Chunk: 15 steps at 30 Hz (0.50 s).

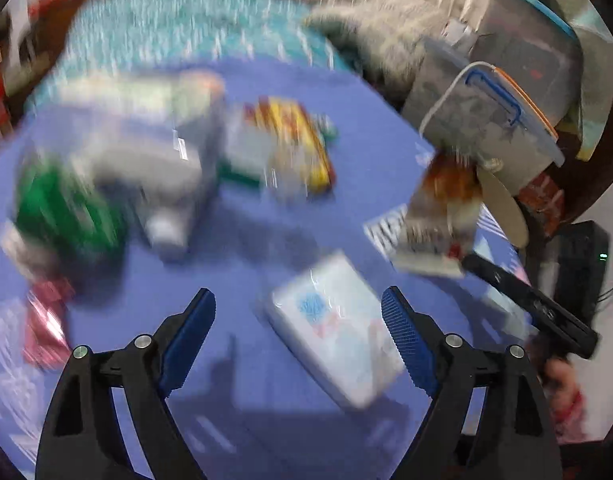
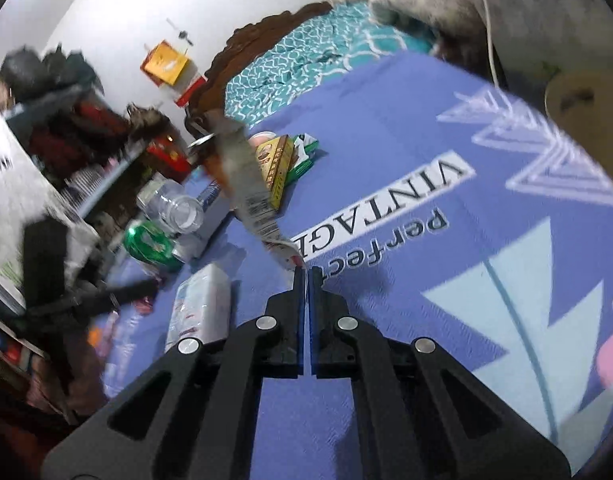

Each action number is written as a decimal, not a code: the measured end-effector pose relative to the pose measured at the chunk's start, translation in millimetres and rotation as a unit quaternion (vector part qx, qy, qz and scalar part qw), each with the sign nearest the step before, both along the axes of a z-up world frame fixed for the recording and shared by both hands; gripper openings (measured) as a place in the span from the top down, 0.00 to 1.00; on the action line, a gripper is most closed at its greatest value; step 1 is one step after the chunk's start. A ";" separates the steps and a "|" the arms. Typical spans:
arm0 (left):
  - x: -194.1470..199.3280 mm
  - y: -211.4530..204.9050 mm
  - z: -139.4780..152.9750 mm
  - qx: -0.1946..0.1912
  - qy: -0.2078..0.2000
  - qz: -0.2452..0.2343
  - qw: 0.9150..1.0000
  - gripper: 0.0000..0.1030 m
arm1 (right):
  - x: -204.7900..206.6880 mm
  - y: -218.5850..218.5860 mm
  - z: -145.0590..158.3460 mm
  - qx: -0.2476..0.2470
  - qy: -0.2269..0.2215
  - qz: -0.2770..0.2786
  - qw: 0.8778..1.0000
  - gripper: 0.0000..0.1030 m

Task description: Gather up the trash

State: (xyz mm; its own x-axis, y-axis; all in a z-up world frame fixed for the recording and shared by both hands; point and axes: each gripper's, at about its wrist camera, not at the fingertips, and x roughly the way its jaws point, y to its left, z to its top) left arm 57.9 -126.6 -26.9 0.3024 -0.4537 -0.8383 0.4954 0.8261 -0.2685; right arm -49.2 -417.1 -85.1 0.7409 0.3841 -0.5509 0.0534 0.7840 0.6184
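The purple mat (image 2: 386,120) looks like matt, finely pebbled foam or vinyl. The snack wrapper (image 2: 242,184) pinched in the right gripper (image 2: 308,274) is crinkled, shiny foil. The tissue pack (image 1: 338,328) wears glossy clear film. The left gripper (image 1: 298,308) has matt black plastic arms, ribbed blue rubbery pads (image 1: 402,336) and bright metal pins

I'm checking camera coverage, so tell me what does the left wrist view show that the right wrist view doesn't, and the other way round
Only the left wrist view shows the clear storage bins and the left gripper open above the bedsheet. Only the right wrist view shows the VINTAGE lettering and the right gripper pinching the wrapper's edge. Both show that wrapper lifted, the tissue pack, the green bottle and the yellow box.
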 end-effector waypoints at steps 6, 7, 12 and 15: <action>4.0 -9.1 -33.2 -0.047 0.103 0.011 0.994 0.19 | 10.5 1.6 -17.4 0.055 0.010 0.012 0.998 0.96; 4.8 -15.4 -35.4 -0.047 0.109 0.007 0.993 0.20 | 8.1 0.6 -21.4 0.063 0.013 0.013 0.998 0.96; 2.5 -64.1 -24.8 -0.006 0.042 -0.018 0.999 0.59 | 4.1 -7.9 -29.0 0.103 0.013 0.008 0.995 0.96; 3.4 -90.4 -10.7 -0.019 0.026 -0.051 0.998 0.61 | -7.8 -26.6 -18.8 0.099 -0.013 -0.027 0.995 0.96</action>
